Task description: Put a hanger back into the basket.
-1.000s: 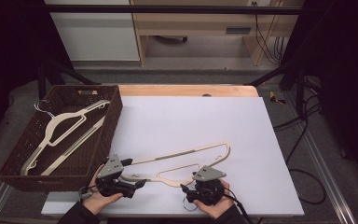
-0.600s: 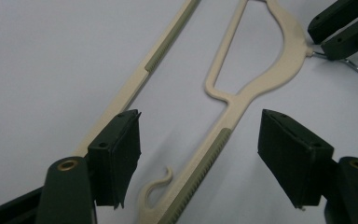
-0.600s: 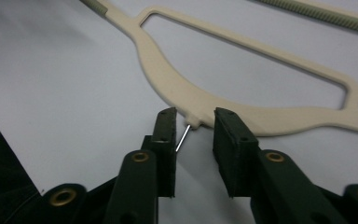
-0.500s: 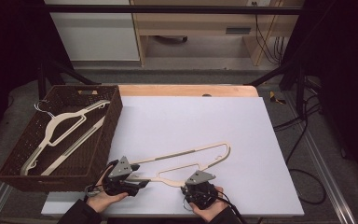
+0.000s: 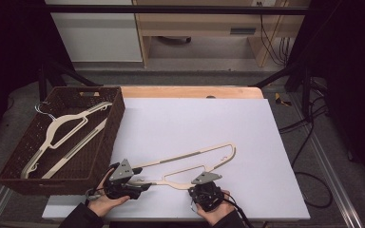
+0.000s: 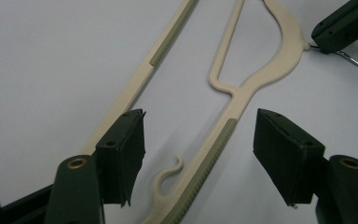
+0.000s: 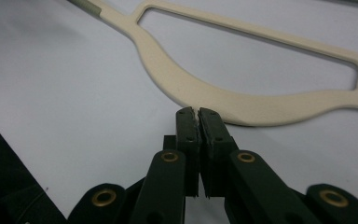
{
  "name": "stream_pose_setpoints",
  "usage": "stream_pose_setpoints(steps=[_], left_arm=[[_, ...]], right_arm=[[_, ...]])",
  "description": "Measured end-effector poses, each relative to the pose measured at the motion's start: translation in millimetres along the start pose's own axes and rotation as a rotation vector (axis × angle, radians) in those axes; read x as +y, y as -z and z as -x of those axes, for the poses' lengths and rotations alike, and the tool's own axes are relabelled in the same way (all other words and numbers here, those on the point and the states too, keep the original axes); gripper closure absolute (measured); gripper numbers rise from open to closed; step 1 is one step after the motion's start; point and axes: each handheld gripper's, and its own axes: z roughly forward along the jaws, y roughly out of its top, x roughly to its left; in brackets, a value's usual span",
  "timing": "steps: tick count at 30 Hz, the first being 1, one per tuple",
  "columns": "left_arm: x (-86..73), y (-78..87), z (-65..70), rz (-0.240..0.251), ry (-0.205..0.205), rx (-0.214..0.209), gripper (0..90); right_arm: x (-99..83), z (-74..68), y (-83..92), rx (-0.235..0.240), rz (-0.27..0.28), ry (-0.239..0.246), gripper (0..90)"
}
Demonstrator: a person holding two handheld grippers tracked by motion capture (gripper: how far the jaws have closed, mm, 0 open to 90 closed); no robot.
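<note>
Where black jaws straddle it, flat cream hanger (image 6: 242, 88) curves.

hanger (image 5: 190, 164) | cream, flat frame | lying flat | white table (image 5: 195, 123), near edge

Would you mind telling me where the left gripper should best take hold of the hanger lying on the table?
Probably on the hanger's lower arm, at the ribbed green strip, coming from above. That arm lies flat and narrow between the left gripper's open fingers, and the ribbing should resist slipping. The thin bar beside it looks likelier to flex.
</note>
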Motion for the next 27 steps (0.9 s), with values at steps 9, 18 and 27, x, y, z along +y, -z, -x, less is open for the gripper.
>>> stream_pose_setpoints(steps=[9,18,27], left_arm=[[-0.5,1.6,0.5,0.01,0.014,0.003,34.0],[1.1,3.5,0.0,0.037,0.047,0.008,32.5],[17.8,-11.5,13.9,0.008,-0.017,-0.01,32.5]], right_arm=[[-7.7,15.7,7.4,-0.051,0.015,-0.065,88.1],[-7.2,12.7,6.9,-0.074,0.003,-0.094,89.0],[2.1,22.5,18.5,-0.049,0.047,-0.111,89.4]])
